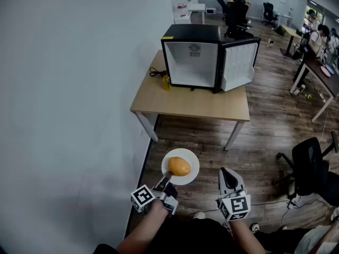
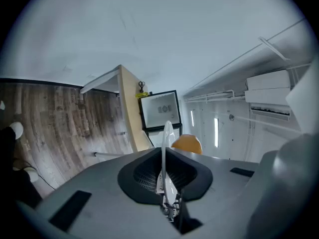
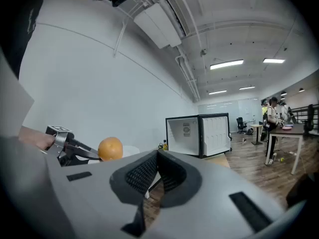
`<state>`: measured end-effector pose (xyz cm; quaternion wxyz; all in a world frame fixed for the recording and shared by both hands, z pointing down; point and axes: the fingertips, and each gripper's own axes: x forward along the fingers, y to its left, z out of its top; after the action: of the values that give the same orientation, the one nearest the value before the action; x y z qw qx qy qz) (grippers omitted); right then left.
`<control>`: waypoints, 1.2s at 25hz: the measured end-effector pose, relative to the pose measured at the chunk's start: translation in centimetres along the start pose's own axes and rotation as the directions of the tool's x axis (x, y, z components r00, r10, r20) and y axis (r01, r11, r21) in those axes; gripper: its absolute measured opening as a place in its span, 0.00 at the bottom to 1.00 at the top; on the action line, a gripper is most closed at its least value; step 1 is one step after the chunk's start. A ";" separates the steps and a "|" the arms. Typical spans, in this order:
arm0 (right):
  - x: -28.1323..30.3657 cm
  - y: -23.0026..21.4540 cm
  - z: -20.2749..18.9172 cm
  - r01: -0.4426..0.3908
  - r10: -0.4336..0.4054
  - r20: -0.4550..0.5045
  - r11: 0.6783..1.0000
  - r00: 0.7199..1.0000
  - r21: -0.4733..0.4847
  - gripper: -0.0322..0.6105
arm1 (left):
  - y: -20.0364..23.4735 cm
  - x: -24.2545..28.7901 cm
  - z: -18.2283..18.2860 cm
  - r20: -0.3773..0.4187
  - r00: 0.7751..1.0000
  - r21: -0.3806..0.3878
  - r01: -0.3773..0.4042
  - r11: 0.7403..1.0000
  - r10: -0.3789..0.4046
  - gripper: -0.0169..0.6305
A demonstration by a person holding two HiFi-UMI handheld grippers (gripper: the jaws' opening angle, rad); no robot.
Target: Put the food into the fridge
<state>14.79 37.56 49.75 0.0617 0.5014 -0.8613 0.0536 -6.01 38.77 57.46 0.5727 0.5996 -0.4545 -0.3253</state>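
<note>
Left gripper [image 1: 167, 182] pinches only the plate [image 1: 191, 159] rim, right gripper [image 1: 226, 174] closed empty: tilt it and your orange [image 1: 179, 166] rolls off

Light wooden table [image 1: 185, 103], open black mini fridge [image 1: 193, 62] standing on it, small yellow bottle [image 1: 166, 82] just beside

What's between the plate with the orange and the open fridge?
Head view: only wooden floor, then the front strip of the table the fridge stands on. Nothing stands between it and the plate.
</note>
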 end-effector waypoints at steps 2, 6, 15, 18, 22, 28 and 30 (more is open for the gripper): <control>-0.1 -0.2 0.0 -0.005 0.005 -0.001 1.000 1.000 -0.003 0.14 | -0.1 0.1 -0.3 0.001 1.000 -0.001 -0.001 1.000 0.001 0.06; -0.5 -0.7 -0.1 -0.019 0.018 0.023 0.999 1.000 0.051 0.14 | 0.3 0.3 -0.5 0.008 1.000 -0.006 -0.006 1.000 0.006 0.06; 0.0 -2.5 -1.0 -0.027 0.026 0.020 0.998 0.999 0.056 0.14 | 0.5 2.5 -0.9 0.008 1.000 -0.022 -0.009 1.000 0.009 0.06; 1.0 -3.2 -0.9 -0.030 0.029 0.016 0.998 0.999 0.055 0.14 | 0.6 3.9 -0.3 0.006 1.000 -0.033 -0.011 0.999 0.012 0.06; 3.6 -4.5 -0.7 -0.012 0.012 0.003 0.999 1.000 0.039 0.14 | 0.8 7.2 1.0 -0.009 1.000 -0.041 -0.005 0.999 0.005 0.06; 9.6 -6.7 -0.9 0.008 -0.007 -0.015 0.999 1.000 0.031 0.14 | 1.9 13.6 4.3 -0.050 0.999 -0.023 -0.005 1.000 0.004 0.06; 11.8 -7.3 -0.3 0.015 -0.014 -0.017 1.000 1.000 0.024 0.14 | 2.0 15.4 5.7 -0.055 0.998 -0.022 -0.003 1.000 0.002 0.06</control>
<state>15.39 23.95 52.20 0.0630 0.5080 -0.8564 0.0678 -5.76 22.53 60.66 0.5921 0.6014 -0.4356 -0.3129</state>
